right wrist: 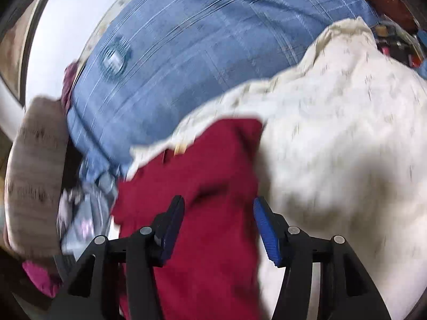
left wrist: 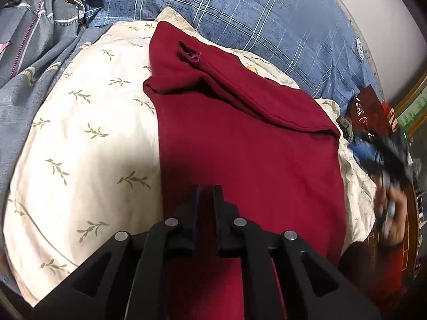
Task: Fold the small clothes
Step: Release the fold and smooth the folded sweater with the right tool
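A dark red garment (left wrist: pixel 240 138) lies partly folded on a cream leaf-print quilt (left wrist: pixel 80 133), with a folded flap across its upper part and a small torn hole near the far end. My left gripper (left wrist: pixel 209 188) rests low on its near end. The jaws are almost together, with red cloth in the narrow gap. In the blurred right wrist view, the right gripper (right wrist: pixel 217 208) hangs open over the red garment (right wrist: pixel 208 176), its blue pads (right wrist: pixel 267 229) wide apart and holding nothing. A person's hand (left wrist: pixel 392 205) with that gripper shows blurred at the right edge.
Blue plaid bedding (left wrist: pixel 240 13) lies beyond the quilt and grey patterned fabric (left wrist: pixel 32 53) is bunched at the left. A dark red packet (left wrist: pixel 373 112) and small clutter sit at the right. A beige knitted piece (right wrist: pixel 34 173) lies left of the garment.
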The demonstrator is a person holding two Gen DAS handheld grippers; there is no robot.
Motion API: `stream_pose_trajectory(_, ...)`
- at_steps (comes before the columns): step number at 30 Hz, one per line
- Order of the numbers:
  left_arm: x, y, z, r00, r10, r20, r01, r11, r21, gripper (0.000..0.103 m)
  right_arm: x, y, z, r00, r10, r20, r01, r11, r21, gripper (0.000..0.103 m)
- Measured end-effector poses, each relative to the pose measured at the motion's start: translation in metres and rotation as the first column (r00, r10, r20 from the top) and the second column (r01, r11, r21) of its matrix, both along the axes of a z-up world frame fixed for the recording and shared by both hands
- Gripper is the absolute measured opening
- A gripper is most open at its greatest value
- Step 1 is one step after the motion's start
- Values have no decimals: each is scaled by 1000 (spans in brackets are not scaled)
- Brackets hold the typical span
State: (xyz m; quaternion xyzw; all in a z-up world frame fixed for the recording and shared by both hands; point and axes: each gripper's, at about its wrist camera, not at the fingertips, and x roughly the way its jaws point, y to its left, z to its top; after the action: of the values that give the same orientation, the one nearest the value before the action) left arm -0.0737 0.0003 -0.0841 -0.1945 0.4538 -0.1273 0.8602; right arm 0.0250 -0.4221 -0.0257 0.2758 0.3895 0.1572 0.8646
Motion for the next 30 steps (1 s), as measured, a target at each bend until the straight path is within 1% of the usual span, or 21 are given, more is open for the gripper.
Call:
stream_pose_trajectory(2,-1,-1,-2,1000,-9,13,8,1000,8,14,31,0,-6,1000,-7,-28,8,1000,7,56)
stream_pose_trajectory(4,0,-3,-3,1000,-24,20,23,1000,12,20,66,3,-20,997,3,-77,-1,1000,22,54)
stream_pose_trajectory(6,1,-5,-4,999,-34,26,34,999,0,29,90,8,-34,992,22,-121,-19,999,29,51)
stream_pose_trajectory(7,1,-6,-4,999,-39,31,39,999,-1,31,105,13,-45,988,23,-154,-19,1000,24,41)
stream_pose_trajectory(8,2,-7,-4,998,-48,39,48,999,1,35,112,14,-51,986,18,-169,-15,1000,23,36)
stream_pose_trajectory(9,2,-8,-3,998,-54,43,54,999,4,38,117,15,-54,986,15,-168,-11,1000,25,25)
stream_pose_trajectory(10,3,-10,-3,997,-61,49,61,998,10,39,120,16,-51,989,15,-148,-12,1000,21,16)
stream_pose_trajectory(11,4,-11,-2,996,-66,53,65,998,16,41,121,18,-44,993,14,-120,-14,1000,-4,12)
stream_pose_trajectory(12,4,-12,-3,996,-70,57,69,997,22,42,120,19,-33,997,9,-79,-13,999,-52,0)
stream_pose_trajectory(13,4,-13,-3,995,-74,60,72,997,27,42,116,19,-17,1000,2,-7,-2,994,-114,0)
stream_pose_trajectory(15,5,-13,-3,995,-77,66,75,997,26,44,119,15,-3,999,-6,40,12,987,-161,0)
stream_pose_trajectory(16,7,-13,-4,995,-76,68,74,997,21,45,125,11,-4,1000,-9,23,12,987,-161,0)
stream_pose_trajectory(18,10,-12,-4,995,-72,68,71,997,16,45,132,4,-13,999,4,-46,-10,993,-119,0)
stream_pose_trajectory(19,11,-11,-4,995,-69,67,69,998,10,45,130,3,-15,998,11,-59,-17,995,-95,7)
stream_pose_trajectory(21,11,-9,-4,996,-65,66,65,998,-4,45,119,4,-15,997,27,-74,-30,999,-42,9)
stream_pose_trajectory(22,12,-9,-4,996,-64,67,65,998,-5,45,110,6,-15,996,48,-74,-50,998,-23,16)
stream_pose_trajectory(23,12,-9,-4,996,-64,67,65,998,-6,45,97,9,-13,996,67,-65,-69,997,-29,22)
stream_pose_trajectory(24,12,-9,-4,996,-64,67,65,998,-5,45,87,13,-10,995,80,-59,-83,995,-47,37)
stream_pose_trajectory(25,12,-9,-4,996,-65,66,65,998,-4,45,73,17,-7,994,102,-49,-106,991,-79,49)
stream_pose_trajectory(27,11,-10,-3,996,-64,67,64,998,-4,45,43,23,0,991,132,-23,-134,980,-149,56)
stream_pose_trajectory(30,11,-9,-4,996,-62,67,63,998,-10,46,7,22,1,991,137,2,-133,967,-218,67)
